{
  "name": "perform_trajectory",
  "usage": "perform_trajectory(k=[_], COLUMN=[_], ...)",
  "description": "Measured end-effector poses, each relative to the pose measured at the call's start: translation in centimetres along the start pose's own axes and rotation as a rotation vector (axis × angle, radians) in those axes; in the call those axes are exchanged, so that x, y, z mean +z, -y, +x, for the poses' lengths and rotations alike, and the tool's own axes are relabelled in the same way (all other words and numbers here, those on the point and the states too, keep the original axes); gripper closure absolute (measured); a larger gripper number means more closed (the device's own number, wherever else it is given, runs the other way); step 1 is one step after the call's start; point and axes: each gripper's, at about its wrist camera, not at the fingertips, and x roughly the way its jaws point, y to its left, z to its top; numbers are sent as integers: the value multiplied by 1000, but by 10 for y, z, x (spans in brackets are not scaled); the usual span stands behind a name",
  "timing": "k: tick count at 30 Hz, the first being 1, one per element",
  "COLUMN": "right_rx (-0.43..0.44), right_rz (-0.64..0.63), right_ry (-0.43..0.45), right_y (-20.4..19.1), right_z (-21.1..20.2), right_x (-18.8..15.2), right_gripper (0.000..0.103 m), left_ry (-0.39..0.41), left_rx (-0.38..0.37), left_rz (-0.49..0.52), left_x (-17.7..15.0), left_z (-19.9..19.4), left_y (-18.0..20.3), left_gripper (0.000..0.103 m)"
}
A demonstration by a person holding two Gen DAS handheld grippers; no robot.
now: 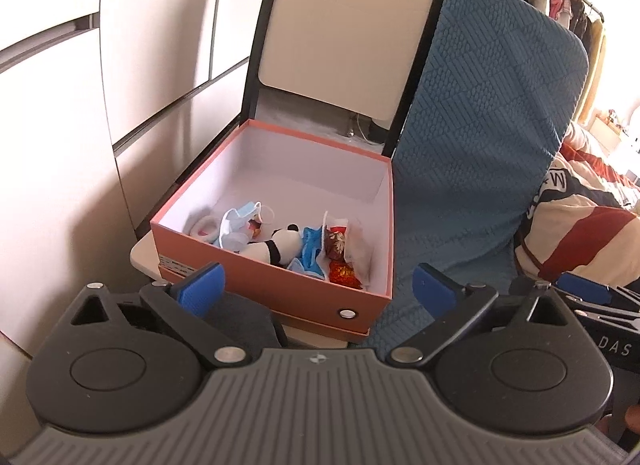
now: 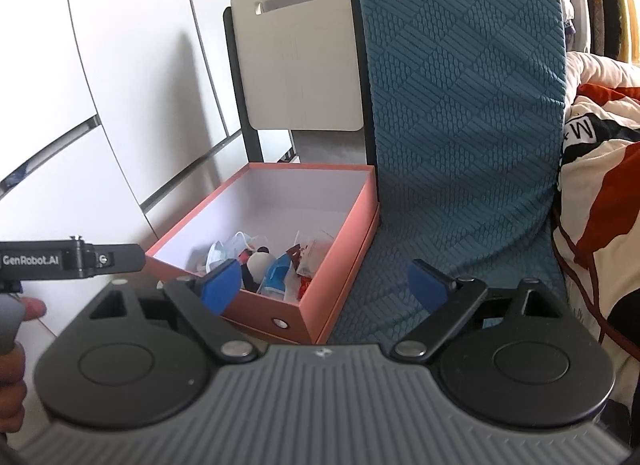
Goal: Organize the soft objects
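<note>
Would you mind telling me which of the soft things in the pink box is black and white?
The panda plush toy, lying mid-box. The face masks left of it are pale blue; the packets on its right are red and white.

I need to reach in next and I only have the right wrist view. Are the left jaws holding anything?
Observer: No. The left gripper has its jaws wide open with nothing between them, just short of the pink box.
Operator: My view hides the box's near left corner. What lies there?
Observer: Some pale rings lie beside a blue face mask, to the left of the panda toy.
Operator: Is there any marking on the box's left outer wall?
Observer: Yes, there is a white printed label low on that wall. The print is too small to read.
</note>
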Motion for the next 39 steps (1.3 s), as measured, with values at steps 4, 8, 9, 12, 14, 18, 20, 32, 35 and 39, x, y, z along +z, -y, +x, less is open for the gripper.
perform_trajectory(k=[4, 8, 9, 12, 14, 18, 20, 32, 35, 39], right_rx=[2, 8, 7, 0, 2, -3, -3, 9, 8, 6], right_rz=[-10, -11, -10, -7, -11, -28, -27, -36, -28, -31], right_ry=[-8, -15, -15, -18, -26, -20, -17, -17, -18, -15], right_y=[-3, -4, -4, -3, -4, -9, -9, -9, -8, -9], right_z=[0, 1, 1, 1, 2, 2, 2, 0, 0, 0], right_x=[-1, -1, -1, 0, 1, 2, 2, 0, 0, 1], right_gripper=[11, 11, 11, 11, 11, 11, 11, 11, 11, 11], left_ry=[-7, -7, -6, -7, -8, 2, 15, 15, 18, 13], left_rx=[11, 19, 19, 20, 19, 26, 35, 36, 30, 4], left_rz=[-5, 0, 5, 2, 3, 8, 19, -1, 1, -17], left_x=[-2, -4, -4, -5, -6, -5, -5, -8, -7, -7], left_z=[1, 0, 0, -1, -2, -4, -5, -9, -10, -10], left_y=[-3, -1, 0, 1, 0, -1, -1, -1, -1, -2], left_gripper=[1, 1, 1, 1, 1, 1, 1, 1, 1, 1])
